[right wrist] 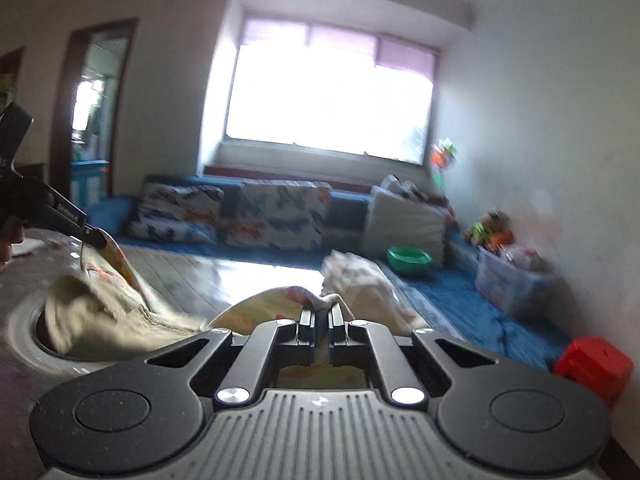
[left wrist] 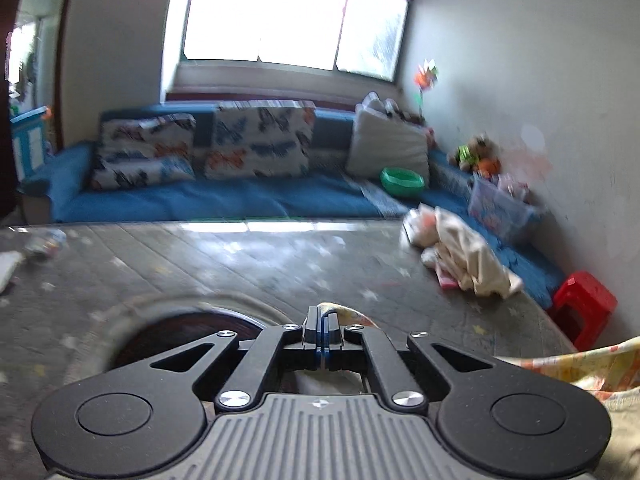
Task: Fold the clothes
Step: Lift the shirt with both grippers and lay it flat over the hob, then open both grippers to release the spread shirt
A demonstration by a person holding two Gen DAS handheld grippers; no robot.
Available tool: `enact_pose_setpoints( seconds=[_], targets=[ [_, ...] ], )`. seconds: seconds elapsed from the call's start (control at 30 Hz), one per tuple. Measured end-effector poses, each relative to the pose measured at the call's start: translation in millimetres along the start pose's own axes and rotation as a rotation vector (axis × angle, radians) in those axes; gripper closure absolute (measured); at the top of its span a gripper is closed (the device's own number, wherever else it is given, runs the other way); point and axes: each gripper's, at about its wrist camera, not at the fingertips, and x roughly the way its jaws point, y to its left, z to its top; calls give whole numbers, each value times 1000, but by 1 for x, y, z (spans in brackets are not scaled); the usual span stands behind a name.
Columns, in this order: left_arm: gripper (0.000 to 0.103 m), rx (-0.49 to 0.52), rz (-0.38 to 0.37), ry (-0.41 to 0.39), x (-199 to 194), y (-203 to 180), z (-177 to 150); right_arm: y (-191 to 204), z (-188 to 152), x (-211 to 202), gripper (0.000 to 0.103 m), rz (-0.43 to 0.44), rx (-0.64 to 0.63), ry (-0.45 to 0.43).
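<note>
A pale yellow patterned garment hangs stretched between both grippers above the grey table. My left gripper is shut on one edge of it; the cloth trails off to the lower right in that view. The left gripper also shows at the left of the right wrist view, pinching the cloth. My right gripper is shut on another edge of the same garment. A heap of cream clothes lies at the table's far right, also seen in the right wrist view.
A round hole sits in the table near my left gripper. A blue sofa with cushions runs behind the table, holding a green bowl and a clear toy box. A red stool stands at the right.
</note>
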Motion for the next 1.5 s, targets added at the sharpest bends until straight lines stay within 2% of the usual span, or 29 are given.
enact_pose_setpoints(
  seconds=[0.13,0.3,0.4,0.57,0.7,0.8,0.87,1.03,1.1,1.27,1.37,1.5],
  targets=[
    [102,-5,66,-84,-34,28,23,17,37,8,99,85,6,-32],
    [102,-58,178,-125,-43,70,55,41,82,46,99,158,6,-30],
    [102,-64,242,-150,-43,89,78,61,112,78,99,173,-27,-43],
    [102,-94,323,-239,-59,120,122,92,163,117,99,194,-39,-115],
    [102,-86,346,-292,-83,136,130,105,182,124,99,224,-45,-145],
    [102,-66,351,-266,-90,143,109,110,175,123,99,252,-68,-123],
    [102,-62,347,-230,-89,146,87,113,148,117,99,289,-88,-55],
    [101,-50,306,-87,-88,145,2,123,81,102,99,349,-160,106],
    [101,-59,292,-33,-91,145,-36,131,46,89,99,385,-193,194],
    [101,-102,283,100,-102,146,-118,146,-15,53,99,444,-246,332],
    [101,-139,280,162,-113,153,-151,146,-41,33,99,467,-256,399],
    [96,-155,267,210,-122,157,-177,143,-64,16,96,492,-273,481]
  ],
)
